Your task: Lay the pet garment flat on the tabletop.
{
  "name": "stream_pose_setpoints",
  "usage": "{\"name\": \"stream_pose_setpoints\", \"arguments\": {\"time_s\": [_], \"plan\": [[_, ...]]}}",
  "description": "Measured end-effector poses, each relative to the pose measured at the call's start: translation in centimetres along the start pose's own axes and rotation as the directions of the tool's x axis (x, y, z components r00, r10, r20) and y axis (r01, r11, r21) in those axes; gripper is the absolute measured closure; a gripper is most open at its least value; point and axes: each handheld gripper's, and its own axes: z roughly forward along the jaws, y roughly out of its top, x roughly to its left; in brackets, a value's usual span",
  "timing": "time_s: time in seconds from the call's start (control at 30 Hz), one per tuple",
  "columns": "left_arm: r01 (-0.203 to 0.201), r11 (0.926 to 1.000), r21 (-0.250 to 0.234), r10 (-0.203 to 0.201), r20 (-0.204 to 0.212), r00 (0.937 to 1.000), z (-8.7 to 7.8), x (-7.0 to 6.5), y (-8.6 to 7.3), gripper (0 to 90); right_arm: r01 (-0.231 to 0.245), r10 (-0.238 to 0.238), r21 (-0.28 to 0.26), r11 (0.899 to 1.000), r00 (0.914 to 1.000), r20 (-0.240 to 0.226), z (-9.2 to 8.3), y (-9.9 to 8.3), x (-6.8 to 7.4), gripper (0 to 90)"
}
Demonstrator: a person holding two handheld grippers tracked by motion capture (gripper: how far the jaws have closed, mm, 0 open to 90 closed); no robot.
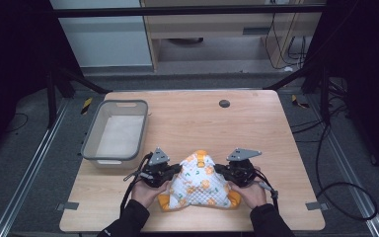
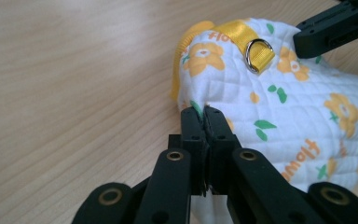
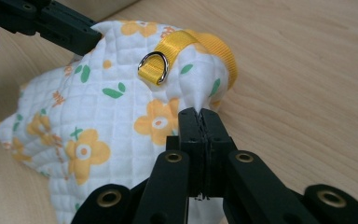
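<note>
**Both grippers clamped on quilted garment**

Left gripper (image 2: 204, 111) has jaws closed together, pinching a fold of the white quilted garment (image 2: 279, 102) with orange flowers. Right gripper (image 3: 199, 113) is likewise clamped on the garment's fabric, on the opposite side. Garment lies bunched on the tabletop (image 1: 187, 113) between the two grippers, touching both. Yellow strap (image 3: 168, 51) with metal D-ring (image 3: 154, 65) sits on top, just ahead of the right gripper's jaws; yellow ribbed trim (image 2: 184, 56) beyond it. Grey bin (image 1: 116, 131) stands well apart, ahead of the left gripper. Person's hands (image 1: 145, 190) hold both grippers.
</note>
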Motion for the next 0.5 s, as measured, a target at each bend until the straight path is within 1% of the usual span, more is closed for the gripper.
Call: {"name": "stream_pose_setpoints", "arguments": {"time_s": [0.03,0.07,0.1,0.13,0.17,0.2,0.23,0.3,0.33,0.37,0.4,0.43,0.47,0.5], "plan": [[0.000,1.0000,0.000,0.000,0.000,1.0000,0.0,0.0,0.0,88.1,0.000,0.000,0.000,1.000,1.0000,0.000,0.0,0.0,0.0,89.4],[-0.010,0.9999,-0.013,0.010,0.000,1.0000,-0.3,-0.2,0.2,88.1,0.001,-0.001,-0.010,1.000,1.0000,-0.003,-0.4,0.1,0.2,89.4],[-0.021,0.9992,-0.034,0.021,0.002,0.9998,-1.0,-0.7,0.6,88.1,0.015,-0.015,-0.036,0.999,0.9999,-0.004,-1.3,0.2,0.5,89.4],[-0.021,0.9992,-0.034,0.021,0.002,0.9998,-1.0,-0.7,0.6,88.1,0.015,-0.015,-0.036,0.999,0.9999,-0.004,-1.3,0.2,0.5,89.4],[-0.024,0.9986,-0.048,0.025,0.004,0.9997,-1.4,-0.9,0.8,88.1,0.018,-0.018,-0.046,0.999,0.9998,-0.006,-1.7,0.4,0.7,89.4],[-0.033,0.9972,-0.067,0.034,0.008,0.9994,-1.8,-1.2,1.1,88.1,0.023,-0.024,-0.064,0.998,0.9997,-0.006,-2.0,0.5,0.8,89.4],[-0.037,0.9964,-0.076,0.038,0.009,0.9992,-2.1,-1.4,1.4,88.1,0.031,-0.031,-0.081,0.996,0.9995,-0.007,-2.5,0.8,1.0,89.4],[-0.047,0.9936,-0.103,0.048,0.009,0.9988,-2.7,-1.7,1.9,88.1,0.042,-0.042,-0.103,0.994,0.9991,0.001,-3.1,1.2,1.4,89.4],[-0.060,0.9907,-0.122,0.060,-0.004,0.9982,-3.2,-2.0,2.4,88.1,0.051,-0.051,-0.129,0.990,0.9987,0.008,-3.5,1.8,1.6,89.4],[-0.060,0.9907,-0.122,0.060,-0.004,0.9982,-3.2,-2.0,2.4,88.1,0.054,-0.052,-0.143,0.988,0.9985,0.018,-3.7,2.1,1.7,89.3],[-0.065,0.9893,-0.131,0.064,-0.009,0.9979,-3.5,-2.0,2.6,88.1,0.054,-0.052,-0.143,0.988,0.9985,0.018,-3.7,2.1,1.7,89.3],[-0.067,0.9862,-0.151,0.063,-0.029,0.9976,-3.7,-1.8,3.2,88.1,0.054,-0.049,-0.170,0.984,0.9981,0.037,-3.7,2.6,1.7,89.3],[-0.067,0.9862,-0.151,0.063,-0.029,0.9976,-3.7,-1.8,3.2,88.0,0.054,-0.049,-0.170,0.984,0.9981,0.037,-3.7,2.6,1.7,89.3],[-0.064,0.9846,-0.163,0.057,-0.045,0.9973,-3.7,-1.5,3.6,88.0,0.057,-0.045,-0.187,0.981,0.9969,0.065,-3.3,3.3,1.6,89.3]]}}
